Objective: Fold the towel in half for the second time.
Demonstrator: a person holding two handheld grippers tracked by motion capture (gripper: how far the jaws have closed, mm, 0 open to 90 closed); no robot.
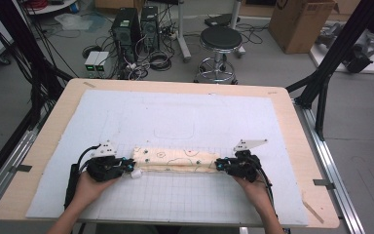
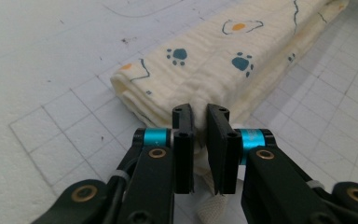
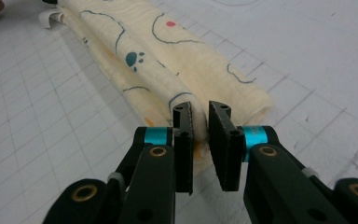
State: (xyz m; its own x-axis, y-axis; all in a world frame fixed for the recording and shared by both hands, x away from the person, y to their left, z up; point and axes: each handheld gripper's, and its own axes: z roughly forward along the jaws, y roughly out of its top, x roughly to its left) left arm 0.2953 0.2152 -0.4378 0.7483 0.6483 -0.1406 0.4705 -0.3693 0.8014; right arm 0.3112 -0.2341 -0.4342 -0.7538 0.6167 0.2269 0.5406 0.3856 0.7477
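High view: folded cloth (image 1: 175,159) between left claw (image 1: 126,165) and right claw (image 1: 220,165), both slightly released at its ends.

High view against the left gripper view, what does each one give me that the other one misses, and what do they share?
High view: the whole table, the left hand, the right hand and the right gripper, plus a stool and a cardboard box on the floor behind.
Left gripper view: close detail, a blue paw print, a fried-egg print, the stacked folds at the end of the cloth, and the jaws slightly apart there.
Shared: the folded cloth on the gridded white mat, with the left gripper at its end.
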